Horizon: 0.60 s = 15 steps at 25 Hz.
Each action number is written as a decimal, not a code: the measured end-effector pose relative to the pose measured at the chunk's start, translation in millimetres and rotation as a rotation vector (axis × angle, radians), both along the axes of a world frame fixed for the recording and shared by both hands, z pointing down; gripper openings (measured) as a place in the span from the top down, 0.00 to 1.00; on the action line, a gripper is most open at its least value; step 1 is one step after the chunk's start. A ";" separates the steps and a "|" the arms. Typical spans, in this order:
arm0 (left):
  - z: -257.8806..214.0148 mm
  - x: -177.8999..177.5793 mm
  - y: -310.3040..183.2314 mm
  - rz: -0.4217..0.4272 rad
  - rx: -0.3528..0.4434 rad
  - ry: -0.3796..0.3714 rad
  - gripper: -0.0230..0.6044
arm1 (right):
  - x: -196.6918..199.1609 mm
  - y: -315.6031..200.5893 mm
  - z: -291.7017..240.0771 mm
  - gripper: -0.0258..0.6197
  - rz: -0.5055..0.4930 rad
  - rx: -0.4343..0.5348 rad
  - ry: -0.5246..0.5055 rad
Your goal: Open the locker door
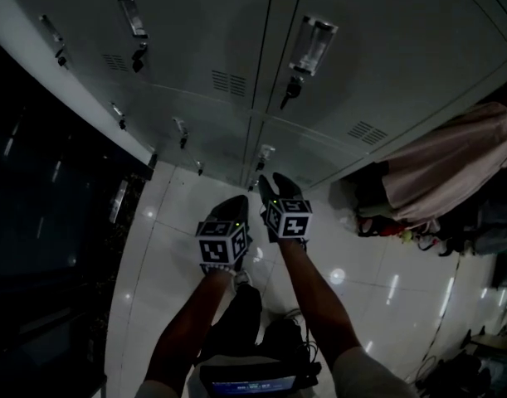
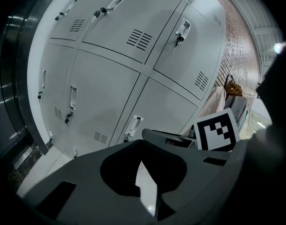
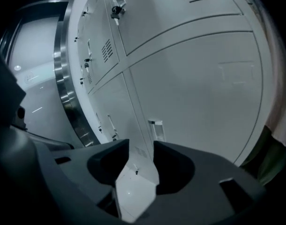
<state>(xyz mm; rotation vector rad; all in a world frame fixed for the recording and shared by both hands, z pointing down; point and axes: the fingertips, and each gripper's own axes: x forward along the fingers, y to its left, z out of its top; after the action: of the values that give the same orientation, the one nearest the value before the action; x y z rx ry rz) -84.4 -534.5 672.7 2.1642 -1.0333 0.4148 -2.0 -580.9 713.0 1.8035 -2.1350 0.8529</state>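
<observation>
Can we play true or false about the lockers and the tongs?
1. All the lockers are shut. True.
2. The right tongs are shut. False: they stand open, with nothing between them.
3. The floor is shiny and white. True.
4. The pink cloth lies left of the lockers. False: in the head view it is at their right.
</observation>
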 end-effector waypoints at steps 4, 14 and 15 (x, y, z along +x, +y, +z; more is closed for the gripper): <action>5.1 -1.2 -11.3 0.002 0.001 0.012 0.97 | -2.3 -23.5 17.2 0.66 0.013 0.006 0.029; 12.7 -25.1 -21.4 -0.031 -0.022 0.012 0.97 | -0.8 -75.1 39.6 0.66 0.046 0.021 0.103; 13.6 -27.7 -20.8 -0.033 -0.025 0.012 0.97 | -0.3 -78.0 41.2 0.66 0.051 0.018 0.107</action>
<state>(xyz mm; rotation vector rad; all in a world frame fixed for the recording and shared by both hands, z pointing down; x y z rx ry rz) -112.1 -555.2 686.3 2.1228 -1.0504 0.3970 -2.3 -658.9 754.2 1.8757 -2.0456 0.7334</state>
